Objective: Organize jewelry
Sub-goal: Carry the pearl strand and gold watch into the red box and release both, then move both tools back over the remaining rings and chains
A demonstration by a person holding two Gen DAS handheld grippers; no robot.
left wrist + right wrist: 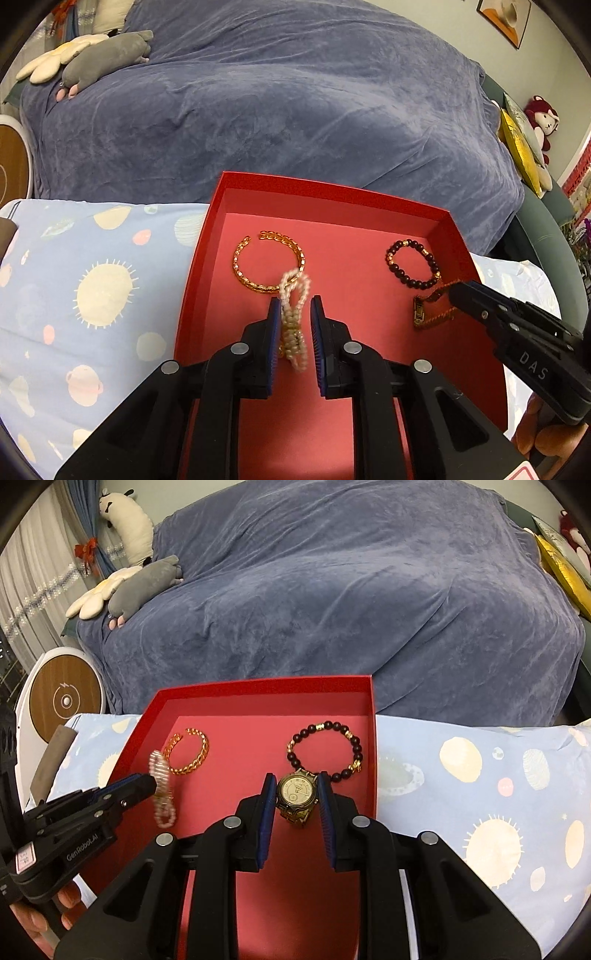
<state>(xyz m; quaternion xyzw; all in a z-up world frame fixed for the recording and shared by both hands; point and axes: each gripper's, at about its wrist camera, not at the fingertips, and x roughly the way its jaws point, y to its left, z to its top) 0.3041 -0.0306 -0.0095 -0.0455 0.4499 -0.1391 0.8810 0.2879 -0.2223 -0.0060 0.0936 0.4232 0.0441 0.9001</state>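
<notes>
An open red box (pixel 332 188) (pixel 258 685) lies on a space-print cloth. On its floor rest a gold chain bangle (pixel 258 286) (pixel 203 753) and a dark bead bracelet (pixel 410 282) (pixel 356 746). My left gripper (pixel 296 314) (pixel 147 784) stands open over the box. A blurred pearl bracelet (pixel 291 317) (pixel 162 794) hangs between its fingers, against the left pad and clear of the right one. Over the box's right half, my right gripper (pixel 297 794) (pixel 456 295) is shut on a gold watch (pixel 296 789) (pixel 424 314), its face up. Whether the strap touches the floor I cannot tell.
The pale blue patterned cloth (pixel 92 295) (pixel 480 775) spreads on both sides of the box. Behind it rises a large blue-covered sofa (pixel 295 110) with plush toys (pixel 107 59) and a yellow cushion (pixel 517 147). A round white, wood-topped device (pixel 64 701) stands at left.
</notes>
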